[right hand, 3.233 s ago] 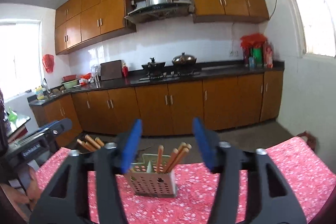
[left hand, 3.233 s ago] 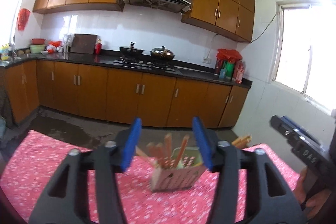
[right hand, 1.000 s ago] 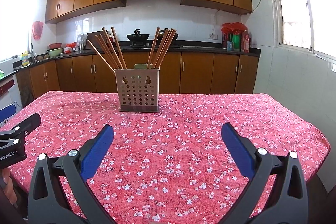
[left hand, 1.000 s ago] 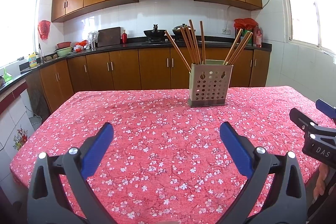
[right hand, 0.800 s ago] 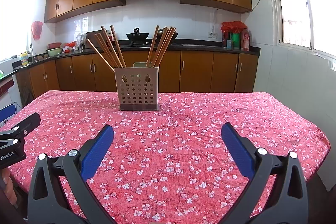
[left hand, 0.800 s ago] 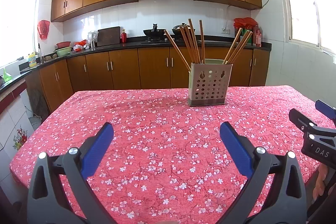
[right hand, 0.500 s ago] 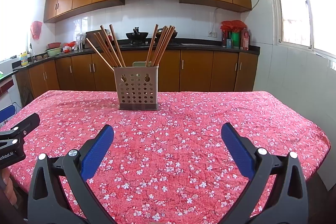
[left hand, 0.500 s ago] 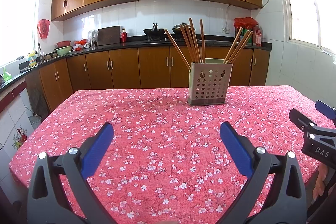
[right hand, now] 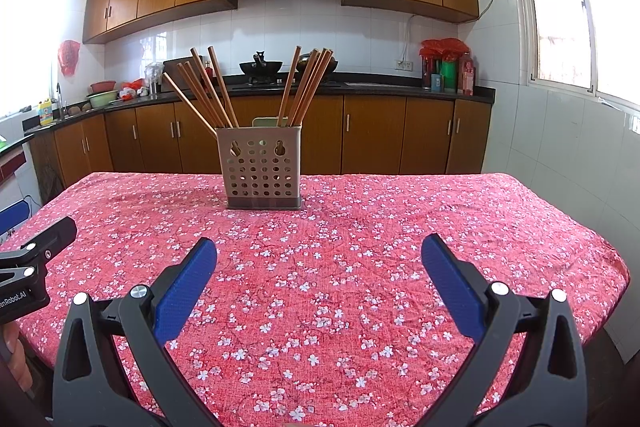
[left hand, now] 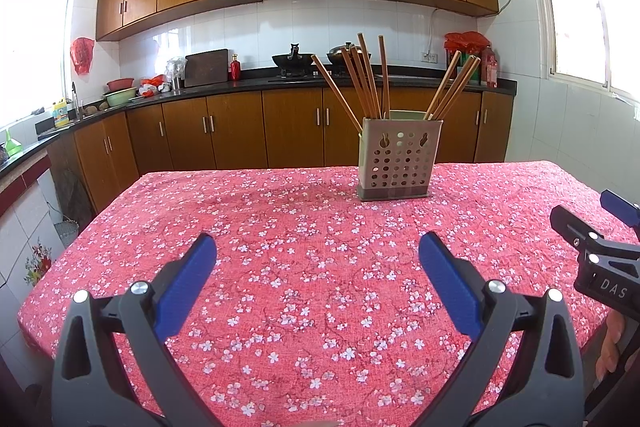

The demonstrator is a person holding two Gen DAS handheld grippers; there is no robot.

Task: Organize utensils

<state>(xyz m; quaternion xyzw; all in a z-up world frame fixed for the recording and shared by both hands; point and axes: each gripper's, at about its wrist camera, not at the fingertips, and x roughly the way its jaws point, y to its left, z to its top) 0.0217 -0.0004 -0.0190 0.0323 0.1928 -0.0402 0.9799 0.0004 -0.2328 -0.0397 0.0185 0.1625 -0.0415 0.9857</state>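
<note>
**Both tongs spread wide, chopstick holder upright on the desk**

The left tongs point(left hand: 318, 251) stand with their blue pads far apart and nothing between them, low over the near part of the desk point(left hand: 280, 267), which is covered by a red cloth with small white blossoms. The right tongs point(right hand: 319, 253) are likewise spread wide and empty above the same cloth.

The perforated utensil holder point(left hand: 399, 163) sits upright on the far part of the desk. In the left wrist view it lies at about 1 o'clock from the left tongs, well apart from them; in the right wrist view it point(right hand: 262, 171) lies at about 11 o'clock from the right tongs, also well apart.

Wooden chopsticks point(left hand: 362, 83) stand in the holder in two bunches, one fanned toward 11 o'clock and the other point(left hand: 452, 89) leaning toward 1 o'clock. The right wrist view shows the same two bunches.

At 3 o'clock in the left wrist view, the right tongs' black body juts over the desk edge, with fingers of a hand point(left hand: 610, 343) beneath it.
</note>
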